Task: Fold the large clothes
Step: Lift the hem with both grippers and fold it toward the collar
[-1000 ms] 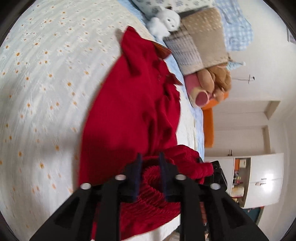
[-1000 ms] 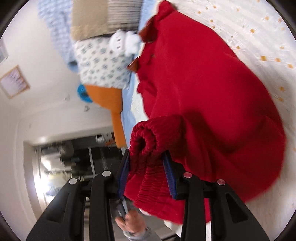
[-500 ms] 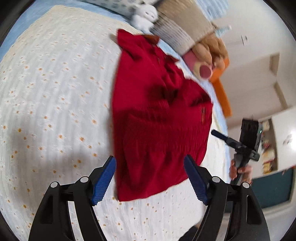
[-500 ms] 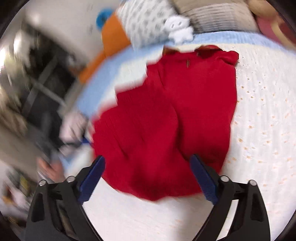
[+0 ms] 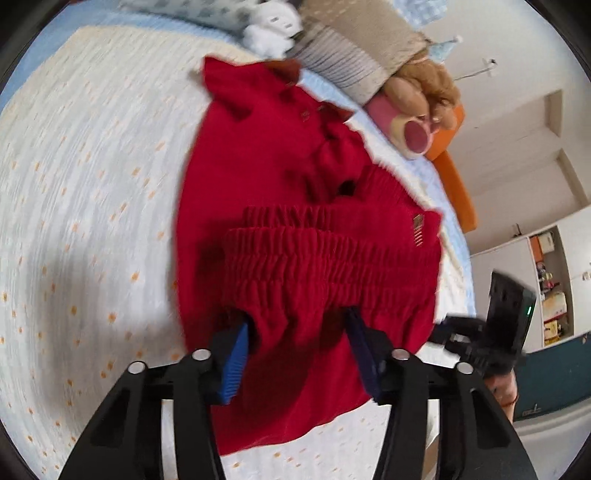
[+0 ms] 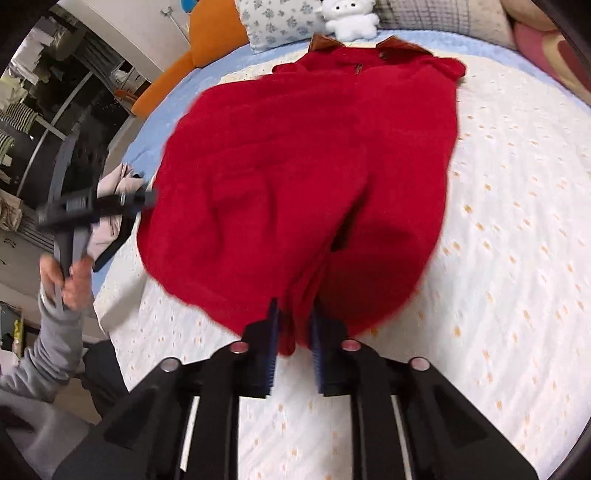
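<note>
1. White bedspread (image 6: 517, 221) with small orange flowers, one, covering the bed; a pale blue sheet (image 6: 236, 62) shows along its far edge.
2. Red garment (image 6: 295, 166), one, lying on the bedspread, its brown collar toward the pillows and its gathered hem (image 5: 325, 266) nearest both tongs.
3. Pillows at the head of the bed: one grey-flowered (image 6: 280, 22), one beige-and-striped (image 5: 354, 48).
4. Soft toys, two counted: one white (image 6: 351, 18), one brown bear (image 5: 424, 88).
5. Tongs, two. Right gripper (image 6: 293, 328): jaws have just been closing and now pinch a fold of the red hem. Left gripper (image 5: 299, 339): jaws have just been closing, hem cloth bunched between them; whether the pads press it cannot be told.
6. Hand (image 6: 70, 277) in a grey sleeve, one seen, holding the left tongs' handle.
</note>
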Motion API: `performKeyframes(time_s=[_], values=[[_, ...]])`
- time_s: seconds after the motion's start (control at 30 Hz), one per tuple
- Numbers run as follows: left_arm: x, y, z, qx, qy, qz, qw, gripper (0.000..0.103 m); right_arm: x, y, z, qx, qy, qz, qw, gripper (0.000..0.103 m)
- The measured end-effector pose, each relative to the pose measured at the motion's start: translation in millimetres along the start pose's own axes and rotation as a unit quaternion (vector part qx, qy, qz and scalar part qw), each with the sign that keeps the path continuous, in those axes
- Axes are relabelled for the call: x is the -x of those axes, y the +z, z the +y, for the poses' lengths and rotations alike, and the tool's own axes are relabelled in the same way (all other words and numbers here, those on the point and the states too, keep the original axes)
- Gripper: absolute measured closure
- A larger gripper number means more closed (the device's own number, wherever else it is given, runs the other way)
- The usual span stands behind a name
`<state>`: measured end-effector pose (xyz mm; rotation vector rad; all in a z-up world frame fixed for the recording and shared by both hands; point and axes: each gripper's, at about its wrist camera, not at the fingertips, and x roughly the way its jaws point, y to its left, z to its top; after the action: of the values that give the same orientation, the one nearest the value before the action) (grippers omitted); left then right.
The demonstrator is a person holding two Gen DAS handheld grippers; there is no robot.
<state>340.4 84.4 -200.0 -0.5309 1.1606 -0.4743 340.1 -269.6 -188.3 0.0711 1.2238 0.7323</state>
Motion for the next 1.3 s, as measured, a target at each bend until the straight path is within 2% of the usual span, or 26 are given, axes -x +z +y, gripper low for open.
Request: performKeyframes(time_s=[0.03,0.1,0.13,0.2,0.27,0.33,0.37,0.43,0.5,0.53,0.57,0.6,0.67,0.73,0.83,0.87,0.93,0.97,1.0,1.03,1.07,1.1,1.17,1.2,1.23,1.3], values=[[6.5,5.5,-6.6,-0.002,-0.005,-0.011,0.9999,0.063,3.6,-6.7,0.8,-0.002,0.002,-0.001,1.000,0.089],[15.5,13.4,-16.5,-0.011,-0.030,-0.025,0.9992,0.065,8.3,-25.8,-6.6,-0.014,0.009,-0.004,1.000,0.089],[17.2,16.5,-20.6,-0.019,-0.023,-0.034,0.9990,0.067,7.0,-32.1,-13.5,-0.028,0.012,-0.004,1.000,0.089],[15.4,17.8,-24.6,-0.042,0.016,-0.048,0.9978,0.074,-0.1,-45.6,-36.0,-0.076,0.032,-0.010,0.997,0.090],[-0.6,15.9,-9.5,-0.028,0.032,-0.027,0.9987,0.074,-12.8,-60.5,-54.2,-0.113,0.047,-0.018,0.992,0.090],[-11.7,14.3,4.5,-0.013,0.037,-0.017,0.9991,0.074,-17.2,-66.3,-61.1,-0.125,0.065,-0.033,0.990,0.090],[-16.0,11.7,14.5,-0.001,0.029,-0.011,0.9995,0.071,-15.8,-67.4,-60.6,-0.121,0.070,-0.047,0.989,0.088],[-14.5,7.8,26.0,0.013,0.011,-0.012,0.9998,0.065,-9.1,-66.9,-57.0,-0.108,0.075,-0.062,0.989,0.074],[-6.4,4.9,29.8,0.011,-0.002,-0.017,0.9998,0.056,7.4,-66.1,-53.0,-0.095,0.079,-0.083,0.989,0.049],[-3.3,4.1,29.9,0.007,-0.010,-0.021,0.9997,0.053,18.6,-63.7,-50.6,-0.089,0.087,-0.101,0.987,0.044],[4.2,2.9,28.9,0.004,-0.029,-0.028,0.9992,0.043,34.1,-61.7,-47.1,-0.080,0.099,-0.129,0.983,0.040],[8.9,1.8,26.6,0.001,-0.040,-0.034,0.9986,0.033,41.6,-56.5,-43.9,-0.073,0.097,-0.142,0.982,0.039],[11.8,4.0,16.6,-0.018,-0.041,-0.044,0.9980,0.026,53.1,-41.5,-40.6,-0.060,0.081,-0.171,0.980,0.036],[7.5,6.2,9.9,-0.029,-0.029,-0.040,0.9983,0.024,44.9,-24.6,-44.6,-0.072,0.078,-0.168,0.980,0.036],[-18.2,7.5,8.1,-0.015,-0.017,-0.006,0.9997,0.024,18.0,-5.8,-44.2,-0.079,0.064,-0.141,0.985,0.036],[-26.0,6.2,8.2,-0.011,-0.008,0.001,0.9999,0.024,6.1,-0.4,-44.6,-0.085,0.074,-0.131,0.985,0.036],[-34.4,1.4,10.0,-0.008,-0.001,0.002,1.0000,0.025,-5.8,5.6,-47.5,-0.098,0.105,-0.117,0.983,0.041],[-35.6,-1.7,8.7,-0.008,0.004,-0.003,1.0000,0.030,-12.5,7.4,-40.8,-0.099,0.119,-0.110,0.982,0.050],[-34.6,-3.9,6.2,-0.011,0.004,-0.007,0.9999,0.042,-14.3,7.8,-37.6,-0.093,0.113,-0.106,0.983,0.061],[-33.4,-4.5,3.0,-0.012,0.006,-0.009,0.9999,0.048,-13.9,9.7,-34.2,-0.095,0.111,-0.102,0.984,0.068],[-29.0,-6.0,-0.4,-0.009,0.015,-0.011,0.9998,0.065,-11.2,8.2,-35.8,-0.114,0.123,-0.103,0.980,0.078],[-23.0,-6.4,-2.5,-0.003,0.018,-0.014,0.9997,0.072,-6.6,5.6,-38.1,-0.127,0.140,-0.108,0.976,0.084],[-10.2,-7.2,-7.9,0.004,-0.010,-0.015,0.9998,0.082,7.1,-1.1,-35.4,-0.142,0.169,-0.129,0.967,0.093],[-3.2,-8.5,-13.6,-0.002,-0.023,-0.016,0.9996,0.084,18.3,-7.1,-31.2,-0.139,0.187,-0.142,0.962,0.097],[1.6,-9.4,-19.0,-0.008,-0.032,-0.018,0.9993,0.085,29.1,-11.2,-24.1,-0.129,0.197,-0.156,0.959,0.097],[12.5,-12.9,-34.9,-0.023,-0.052,-0.021,0.9982,0.086,44.1,-18.2,-6.5,-0.104,0.189,-0.162,0.963,0.097]])
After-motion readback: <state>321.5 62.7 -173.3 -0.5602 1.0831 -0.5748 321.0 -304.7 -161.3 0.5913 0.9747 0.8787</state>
